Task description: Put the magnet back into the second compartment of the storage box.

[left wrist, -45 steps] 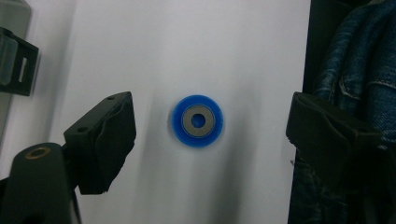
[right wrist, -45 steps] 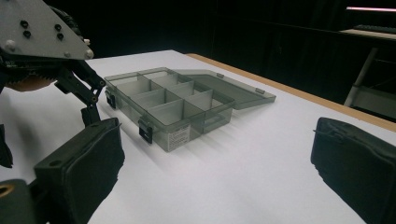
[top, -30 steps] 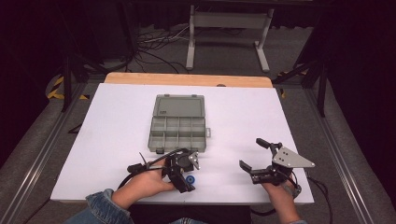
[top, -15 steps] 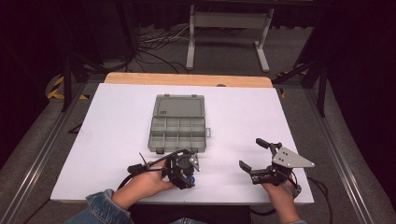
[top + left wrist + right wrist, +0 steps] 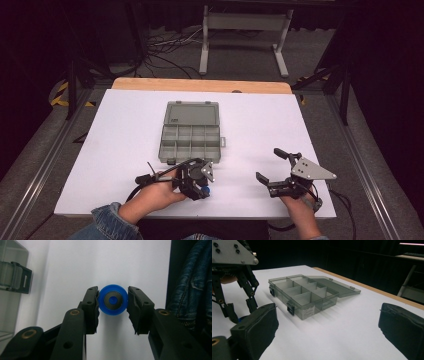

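Since the earlier frames the left hand-held gripper (image 5: 198,186) has turned slightly at the near edge of the bench (image 5: 260,125), its grey plate now facing more upward; the right hand-held gripper (image 5: 272,167) and the box (image 5: 192,132) are unchanged.

Left hand-held gripper: pointed down at the bench near the near edge, left of centre. Its jaws are closed onto a blue disc (image 5: 112,299), one pad touching each side. The disc has a dark ring and a blue centre.

Right hand-held gripper: held near the near right corner, jaws wide apart, nothing between them.

Box: grey, translucent, compartmented, lid open flat toward the far edge. It sits mid-bench, just beyond the left hand-held gripper. Compartments appear empty in the right gripper view.
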The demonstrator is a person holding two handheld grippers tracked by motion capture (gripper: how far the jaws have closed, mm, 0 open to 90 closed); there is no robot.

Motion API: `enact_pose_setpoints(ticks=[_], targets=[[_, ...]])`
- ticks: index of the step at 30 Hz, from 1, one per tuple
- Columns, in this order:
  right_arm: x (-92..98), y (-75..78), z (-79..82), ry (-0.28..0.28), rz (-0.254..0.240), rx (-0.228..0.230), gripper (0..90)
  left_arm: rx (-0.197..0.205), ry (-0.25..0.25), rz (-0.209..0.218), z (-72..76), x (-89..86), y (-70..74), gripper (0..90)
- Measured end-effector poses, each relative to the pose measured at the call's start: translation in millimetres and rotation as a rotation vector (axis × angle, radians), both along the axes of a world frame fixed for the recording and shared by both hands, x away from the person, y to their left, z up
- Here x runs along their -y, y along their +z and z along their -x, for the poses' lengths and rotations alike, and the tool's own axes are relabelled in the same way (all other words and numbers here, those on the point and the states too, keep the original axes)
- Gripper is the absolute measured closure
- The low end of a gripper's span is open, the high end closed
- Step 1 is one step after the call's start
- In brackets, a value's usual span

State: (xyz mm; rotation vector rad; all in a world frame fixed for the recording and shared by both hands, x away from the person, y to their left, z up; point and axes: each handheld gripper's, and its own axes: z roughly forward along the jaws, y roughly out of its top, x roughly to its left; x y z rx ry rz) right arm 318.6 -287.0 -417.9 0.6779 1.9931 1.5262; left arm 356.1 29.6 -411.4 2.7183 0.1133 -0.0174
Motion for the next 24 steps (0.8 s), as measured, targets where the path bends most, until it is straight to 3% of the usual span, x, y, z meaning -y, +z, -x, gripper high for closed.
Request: enact_pose_setpoints(ticks=[24], targets=[[-0.1,-0.1,-0.2,-0.002,-0.001,-0.002,3.0,0.031,-0.001,0.067,7.8,-7.7,35.5,62.4]])
